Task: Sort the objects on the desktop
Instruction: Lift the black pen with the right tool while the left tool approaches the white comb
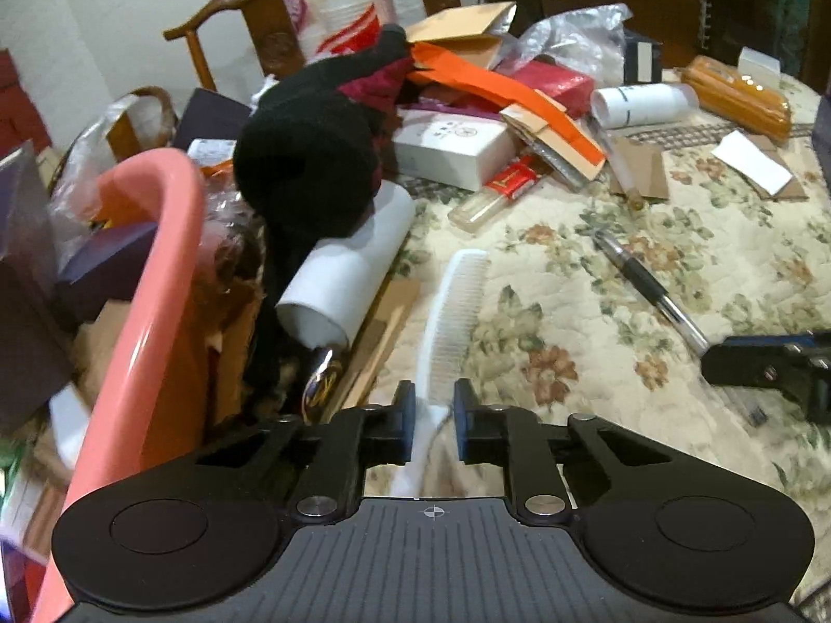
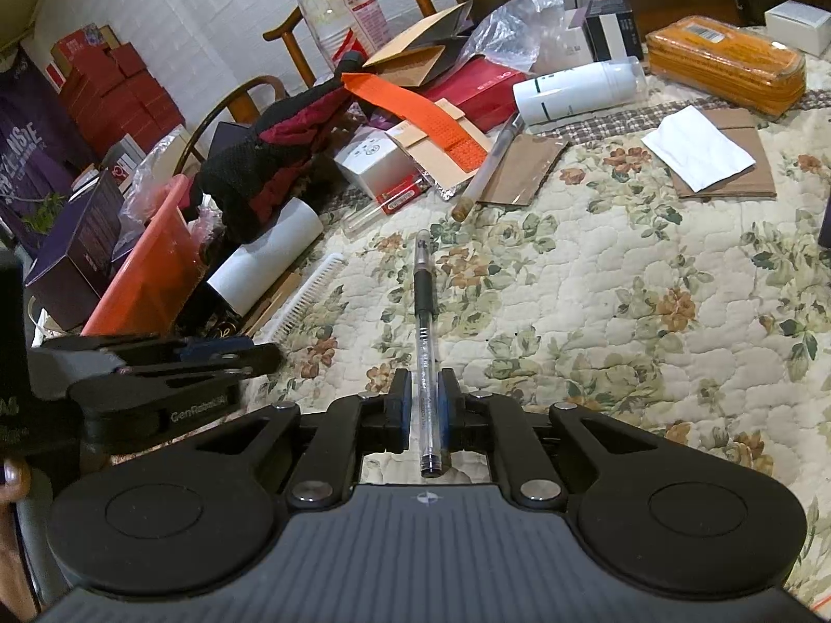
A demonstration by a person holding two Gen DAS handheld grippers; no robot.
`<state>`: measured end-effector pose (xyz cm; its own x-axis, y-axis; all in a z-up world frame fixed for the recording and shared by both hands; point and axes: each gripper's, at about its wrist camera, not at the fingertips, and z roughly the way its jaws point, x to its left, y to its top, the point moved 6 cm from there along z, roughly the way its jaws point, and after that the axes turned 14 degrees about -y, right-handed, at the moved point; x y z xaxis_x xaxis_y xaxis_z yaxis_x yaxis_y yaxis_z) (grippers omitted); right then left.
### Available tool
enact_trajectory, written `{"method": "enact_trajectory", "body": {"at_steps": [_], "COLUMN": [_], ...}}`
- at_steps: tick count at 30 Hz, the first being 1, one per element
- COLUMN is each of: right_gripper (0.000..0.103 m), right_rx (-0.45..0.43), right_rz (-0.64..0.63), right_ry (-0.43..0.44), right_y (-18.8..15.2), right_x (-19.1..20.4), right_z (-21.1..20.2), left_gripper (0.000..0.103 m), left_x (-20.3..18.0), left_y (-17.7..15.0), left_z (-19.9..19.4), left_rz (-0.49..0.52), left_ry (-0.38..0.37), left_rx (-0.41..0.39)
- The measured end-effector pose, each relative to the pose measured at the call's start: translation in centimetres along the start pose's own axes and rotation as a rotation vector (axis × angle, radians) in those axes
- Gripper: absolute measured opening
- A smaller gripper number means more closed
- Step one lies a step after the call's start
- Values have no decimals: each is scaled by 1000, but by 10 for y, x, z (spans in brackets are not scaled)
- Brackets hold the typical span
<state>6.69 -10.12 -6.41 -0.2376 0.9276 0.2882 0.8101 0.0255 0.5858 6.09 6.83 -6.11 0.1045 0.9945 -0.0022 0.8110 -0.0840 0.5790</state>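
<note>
A white comb [image 1: 454, 311] lies on the floral quilt; its handle runs between the fingers of my left gripper [image 1: 434, 405]. The jaws stand narrowly apart around the handle, with a gap on the right side. The comb also shows in the right wrist view [image 2: 306, 296]. A clear pen with a black grip [image 2: 425, 322] lies between the fingers of my right gripper [image 2: 425, 400], whose pads sit close on both sides of it. The pen also shows in the left wrist view [image 1: 649, 285], with the right gripper [image 1: 768, 363] at its near end.
A pink basket [image 1: 150, 280] full of boxes and paper stands at the left. A white tube [image 1: 353, 270], black knit gloves [image 1: 311, 156], white box [image 1: 457, 145], orange strip [image 1: 509, 93], white bottle [image 2: 576, 88], orange package [image 2: 727, 62] and cardboard pieces crowd the back. Wooden chairs stand behind.
</note>
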Motion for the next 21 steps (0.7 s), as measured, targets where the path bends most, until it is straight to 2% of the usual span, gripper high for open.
{"method": "enact_trajectory", "body": {"at_steps": [3,6,8,9,10,12,13,14,15,17,18,20,21], "right_gripper": [11,13,16,17,17,18,18,18,19,19,19,19,19], "right_rx": [1,-1,-2,-2,-3,-3,-3,-3,-3,-1,0,1,1], "right_rz": [0,-3,-1,-1,-1,0,-1,-1,0,6,8,12,13], "right_ry": [1,0,7,9,9,10,10,10,12,16,18,21,22], "right_y": [0,0,0,0,0,0,0,0,0,0,0,1,1], "right_x": [0,0,1,1,2,2,2,2,2,1,1,1,1], "right_z": [0,0,-1,-1,-1,-1,-1,-1,-1,-1,-1,-1,-1], "left_gripper": [0,0,14,25,44,67,70,71,66,64,54,13,16], "left_x": [0,-1,-2,-4,-8,-12,-15,-15,-14,-10,-8,-4,-4], "left_y": [-12,-19,-21,-21,-21,-20,-20,-20,-20,-19,-18,-18,-20], "left_z": [-7,-10,-14,-17,-20,-23,-23,-19,-13,-10,-10,-11,-11], "left_rz": [-44,14,60,101,164,267,299,306,287,234,200,101,80], "left_ry": [-51,-32,-19,-12,7,84,77,65,56,38,8,-114,-131], "left_rx": [10,-3,9,9,11,3,7,34,66,50,48,37,34]}}
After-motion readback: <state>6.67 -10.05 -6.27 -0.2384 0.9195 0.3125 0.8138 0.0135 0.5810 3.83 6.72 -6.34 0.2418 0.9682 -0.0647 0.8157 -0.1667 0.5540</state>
